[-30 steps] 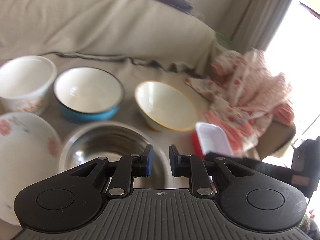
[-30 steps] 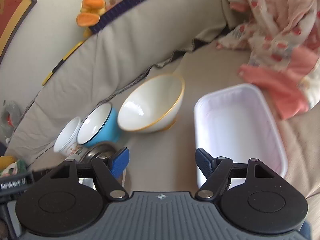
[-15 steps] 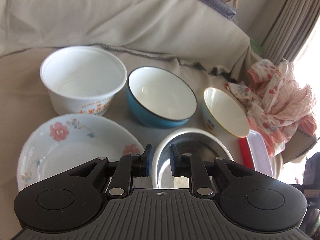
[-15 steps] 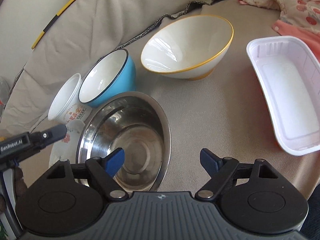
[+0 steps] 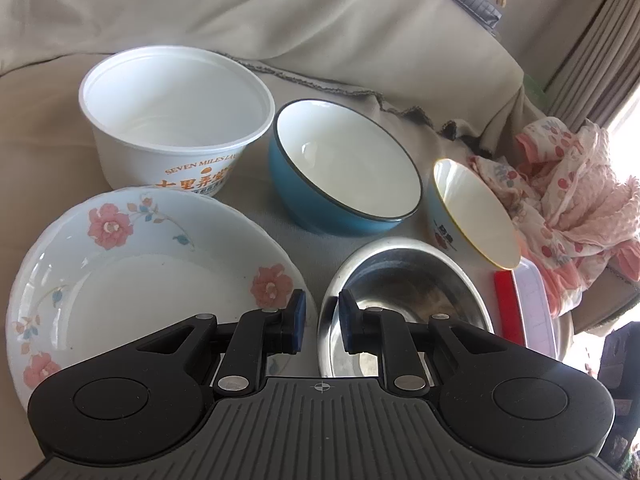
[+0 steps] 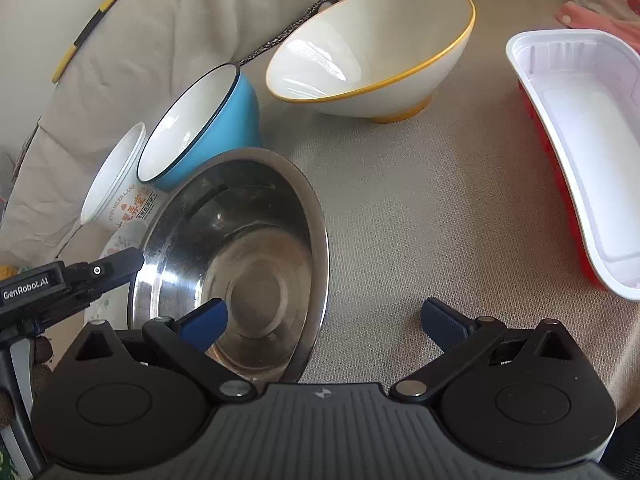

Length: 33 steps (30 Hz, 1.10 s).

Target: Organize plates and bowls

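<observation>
R gripper jaws have just been opening, now wide w/ the round stainless-steel bowl rim between them, not gripped. L gripper nearly shut, empty, above the gap btw that bowl and the flowered white plate. Both have closed in on the dishes on the sofa cushion; steel-bowl pickup looks next.

The right gripper spreads its jaws wide, nothing between the pads, and now sits low over the steel bowl. The left gripper now overlooks the floral plate.
</observation>
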### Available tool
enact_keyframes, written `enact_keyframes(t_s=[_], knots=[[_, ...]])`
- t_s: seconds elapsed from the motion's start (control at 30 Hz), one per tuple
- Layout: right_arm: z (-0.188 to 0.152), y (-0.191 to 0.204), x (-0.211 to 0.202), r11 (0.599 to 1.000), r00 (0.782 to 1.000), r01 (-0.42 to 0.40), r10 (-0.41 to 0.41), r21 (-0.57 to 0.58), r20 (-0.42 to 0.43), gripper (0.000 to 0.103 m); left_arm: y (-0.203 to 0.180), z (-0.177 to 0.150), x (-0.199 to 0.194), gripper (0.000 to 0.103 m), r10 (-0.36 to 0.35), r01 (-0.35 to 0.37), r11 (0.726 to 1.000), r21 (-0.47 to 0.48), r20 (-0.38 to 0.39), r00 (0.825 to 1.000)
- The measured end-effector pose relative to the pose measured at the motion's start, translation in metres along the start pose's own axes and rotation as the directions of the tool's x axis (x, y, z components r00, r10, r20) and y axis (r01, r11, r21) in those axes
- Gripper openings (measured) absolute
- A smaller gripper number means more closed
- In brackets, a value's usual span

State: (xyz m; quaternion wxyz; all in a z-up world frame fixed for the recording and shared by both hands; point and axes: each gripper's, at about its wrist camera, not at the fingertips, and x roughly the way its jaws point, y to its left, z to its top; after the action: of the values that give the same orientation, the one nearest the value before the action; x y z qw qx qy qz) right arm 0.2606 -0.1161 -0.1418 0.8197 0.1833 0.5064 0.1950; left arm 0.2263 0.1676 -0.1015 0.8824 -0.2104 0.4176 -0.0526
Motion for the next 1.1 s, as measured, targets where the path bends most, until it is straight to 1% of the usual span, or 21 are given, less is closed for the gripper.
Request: enact_keyframes(t_s=[0.03,0.13,0.23,0.27,0.3,0.33,0.37,0.4,0.47,0.5,0.53,0.6,0.63,0.7,0.8,0.87,0.9,0.93,0.97,1.0,1.1], knots=[[-0.002,0.002,0.000,1.000,1.000,0.007,-0.007,-0.017,0.002,0.103,-0.001,0.001,0.001,0.019,0.000,0.000,1.000,0.002,-0.004,1.000],[-0.012,0.015,0.002,0.993,0.997,0.067,-0.064,-0.093,0.031,0.103,-0.007,0.000,0.005,0.021,0.000,0.000,1.000,0.019,-0.014,1.000],[-0.022,0.029,0.005,0.965,0.991,0.137,-0.133,-0.224,0.034,0.103,-0.009,-0.001,0.005,0.021,0.016,-0.016,1.000,0.023,-0.009,1.000],[-0.024,0.032,0.005,0.956,0.988,0.153,-0.148,-0.248,0.040,0.103,-0.009,-0.001,0.004,0.021,0.016,-0.016,1.000,0.020,-0.008,1.000],[-0.027,0.034,0.002,0.951,0.984,0.175,-0.164,-0.255,0.063,0.099,-0.009,-0.002,0.004,0.021,0.016,-0.016,1.000,0.018,-0.007,1.000],[-0.030,0.036,-0.002,0.945,0.979,0.199,-0.180,-0.258,0.095,0.091,-0.009,-0.004,0.003,0.021,0.015,-0.015,1.000,0.020,-0.007,1.000],[-0.033,0.039,-0.004,0.939,0.973,0.221,-0.193,-0.265,0.126,0.089,-0.009,-0.005,0.002,0.021,0.013,-0.013,1.000,0.024,-0.009,1.000],[-0.034,0.038,-0.007,0.937,0.970,0.230,-0.199,-0.264,0.139,0.087,-0.010,-0.006,0.001,0.021,0.007,-0.006,1.000,0.029,-0.015,1.000],[-0.032,0.034,-0.014,0.949,0.975,0.210,-0.185,-0.235,0.123,0.079,-0.010,-0.009,-0.001,0.021,-0.026,0.027,0.999,0.026,-0.045,0.999],[-0.029,0.031,-0.017,0.957,0.980,0.189,-0.168,-0.222,0.108,0.073,-0.009,-0.011,-0.003,0.021,-0.056,0.057,0.998,0.025,-0.069,0.996],[-0.027,0.029,-0.022,0.962,0.983,0.172,-0.153,-0.213,0.102,0.072,-0.010,-0.013,-0.004,0.021,-0.088,0.091,0.995,0.028,-0.090,0.992],[-0.026,0.029,-0.035,0.967,0.983,0.148,-0.121,-0.207,0.135,0.072,-0.014,-0.016,-0.007,0.021,-0.138,0.145,0.988,0.052,-0.125,0.983],[-0.026,0.030,-0.040,0.966,0.980,0.150,-0.118,-0.211,0.157,0.078,-0.017,-0.019,-0.007,0.021,-0.136,0.145,0.987,0.069,-0.126,0.983],[-0.025,0.034,-0.042,0.963,0.973,0.162,-0.120,-0.217,0.196,0.083,-0.022,-0.023,-0.005,0.021,-0.092,0.102,0.990,0.093,-0.105,0.990],[-0.022,0.033,-0.042,0.964,0.974,0.152,-0.108,-0.219,0.199,0.083,-0.022,-0.027,0.004,0.021,-0.037,0.047,0.994,0.101,-0.095,0.995],[-0.019,0.028,-0.037,0.967,0.978,0.161,-0.129,-0.195,0.167,0.083,-0.021,-0.028,0.009,0.021,-0.048,0.057,0.994,0.091,-0.098,0.994],[-0.019,0.025,-0.035,0.970,0.979,0.166,-0.141,-0.177,0.150,0.077,-0.020,-0.028,0.010,0.020,-0.053,0.062,0.994,0.088,-0.098,0.994],[-0.019,0.021,-0.032,0.973,0.981,0.163,-0.143,-0.160,0.132,0.065,-0.021,-0.027,0.011,0.019,-0.061,0.070,0.994,0.087,-0.096,0.993],[-0.019,0.018,-0.030,0.978,0.985,0.151,-0.135,-0.147,0.109,0.058,-0.021,-0.027,0.011,0.019,-0.078,0.086,0.993,0.084,-0.097,0.992],[-0.019,0.016,-0.030,0.981,0.987,0.142,-0.130,-0.134,0.093,0.048,-0.022,-0.028,0.010,0.021,-0.094,0.102,0.992,0.076,-0.099,0.991],[-0.019,0.021,-0.037,0.982,0.986,0.136,-0.123,-0.129,0.109,0.048,-0.024,-0.026,0.002,0.020,-0.066,0.073,0.995,0.072,-0.086,0.994]])
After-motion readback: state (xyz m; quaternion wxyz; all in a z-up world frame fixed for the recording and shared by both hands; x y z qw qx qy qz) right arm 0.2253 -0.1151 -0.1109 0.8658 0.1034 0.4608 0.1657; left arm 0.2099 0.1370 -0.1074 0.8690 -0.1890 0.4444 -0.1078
